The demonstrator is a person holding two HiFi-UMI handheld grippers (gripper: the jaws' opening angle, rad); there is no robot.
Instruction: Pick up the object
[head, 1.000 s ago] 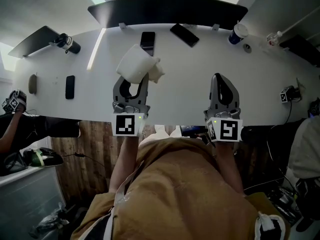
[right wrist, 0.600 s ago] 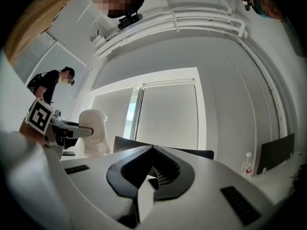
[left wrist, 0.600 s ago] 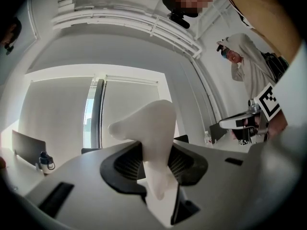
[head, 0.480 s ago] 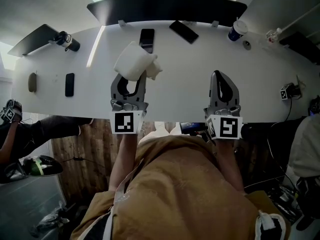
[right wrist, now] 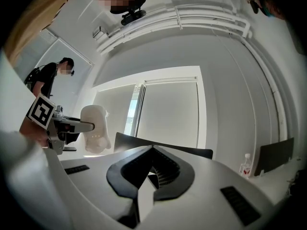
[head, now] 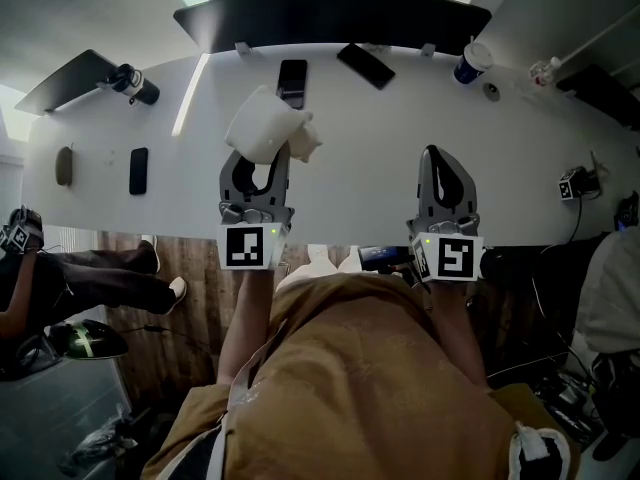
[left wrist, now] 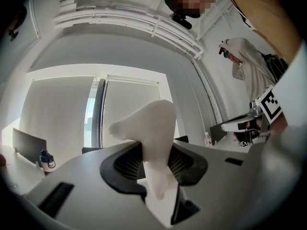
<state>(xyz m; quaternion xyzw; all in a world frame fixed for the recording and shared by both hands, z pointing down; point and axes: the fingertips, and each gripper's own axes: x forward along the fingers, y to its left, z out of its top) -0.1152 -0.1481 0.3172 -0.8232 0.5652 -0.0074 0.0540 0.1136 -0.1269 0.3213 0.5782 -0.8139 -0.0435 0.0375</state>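
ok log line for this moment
left tongs: shut on white object | right tongs: shut, empty

The head view looks steeply down from above and behind the left gripper [head: 257,166] and right gripper [head: 437,158], onto the white table [head: 400,118] ahead of their tips. Each gripper view sits close behind its own jaws and faces level toward the window blinds [right wrist: 165,114]. All three views share the white object [left wrist: 154,128] (small, off the right tool's left side).
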